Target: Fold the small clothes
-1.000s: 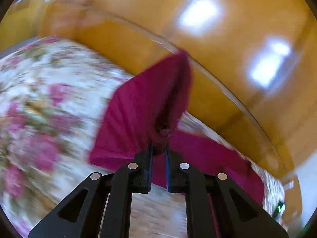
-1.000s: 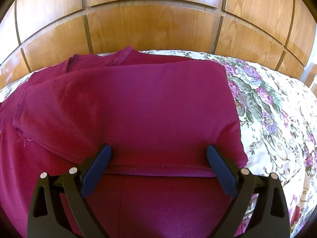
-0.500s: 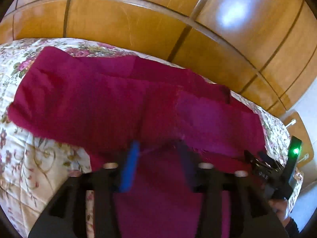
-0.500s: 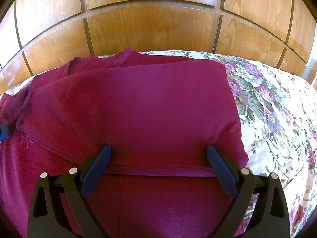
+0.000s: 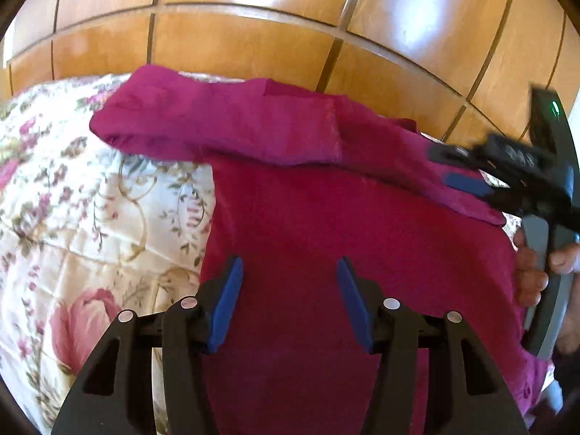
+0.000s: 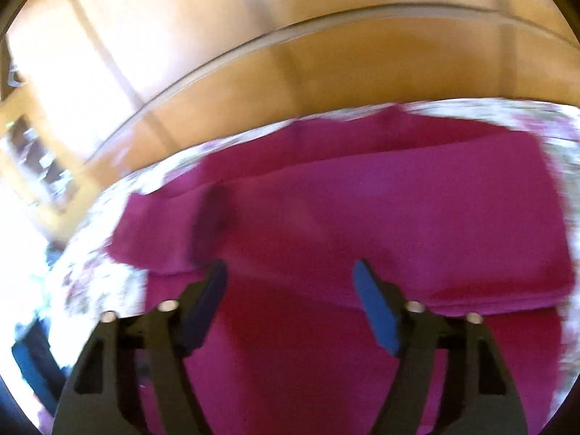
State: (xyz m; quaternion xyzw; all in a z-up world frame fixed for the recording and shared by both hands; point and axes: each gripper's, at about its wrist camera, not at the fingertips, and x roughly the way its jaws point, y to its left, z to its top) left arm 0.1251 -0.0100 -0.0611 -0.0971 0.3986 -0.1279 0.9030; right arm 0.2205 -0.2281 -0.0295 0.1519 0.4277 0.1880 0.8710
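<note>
A magenta garment (image 5: 326, 217) lies on the floral bedspread (image 5: 90, 217), its sleeves folded across the upper body. My left gripper (image 5: 288, 272) is open and empty, hovering over the garment's lower body near its left edge. My right gripper (image 6: 290, 275) is open and empty above the garment (image 6: 362, 224); its view is motion-blurred. The right gripper also shows in the left wrist view (image 5: 467, 177), over the garment's right side, held by a hand.
A glossy wooden panelled headboard (image 5: 253, 43) rises right behind the garment. Floral bedspread lies to the left of the garment and shows on the right in the right wrist view (image 6: 565, 166). The left gripper's body shows at the lower left there (image 6: 32, 366).
My left gripper has let go of the sleeve it was carrying, laid across the garment, and opened. My right gripper has swung left and its jaws stand closer together but still open.
</note>
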